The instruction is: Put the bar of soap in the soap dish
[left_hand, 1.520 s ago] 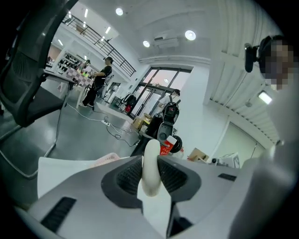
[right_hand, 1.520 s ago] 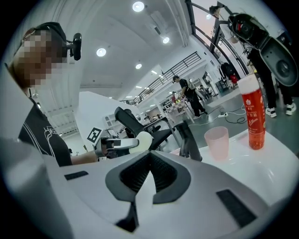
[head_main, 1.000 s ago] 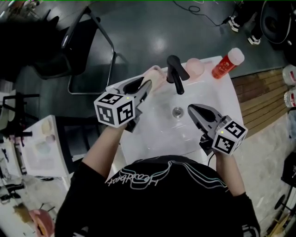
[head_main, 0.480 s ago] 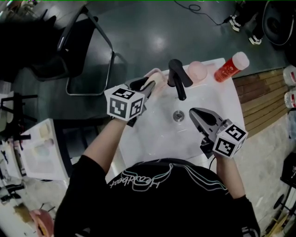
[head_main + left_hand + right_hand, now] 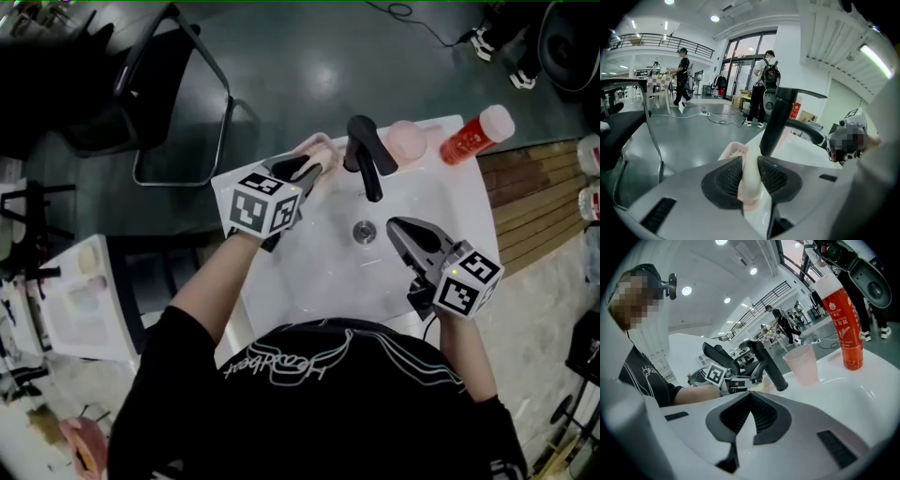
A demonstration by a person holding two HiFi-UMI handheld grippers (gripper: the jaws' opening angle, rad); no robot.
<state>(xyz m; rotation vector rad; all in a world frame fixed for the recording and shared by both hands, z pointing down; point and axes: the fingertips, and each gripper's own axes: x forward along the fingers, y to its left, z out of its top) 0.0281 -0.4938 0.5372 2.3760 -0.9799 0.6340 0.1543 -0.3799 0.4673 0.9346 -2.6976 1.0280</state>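
Observation:
A pale bar of soap [image 5: 751, 183] stands on edge between the pads of my left gripper [image 5: 750, 164], which is shut on it. In the head view my left gripper [image 5: 312, 172] hangs at the sink's back left corner, right over the pink soap dish [image 5: 322, 148]. The left gripper view shows the dish's rim [image 5: 732, 151] just beyond and below the soap. My right gripper [image 5: 394, 225] hovers over the basin, right of the drain [image 5: 365, 232]. Its jaws [image 5: 750, 397] meet at the tips with nothing between them.
A black faucet [image 5: 366, 155] stands just right of the dish, close to my left gripper. Behind it are a pink cup [image 5: 407, 139] and a red bottle [image 5: 478, 134] on the white sink's rim [image 5: 281, 281]. A black chair [image 5: 159, 84] stands beyond the sink.
My left gripper has moved down and away from me with the soap, from the sink's left rim to above the pink dish. The right gripper has hardly moved.

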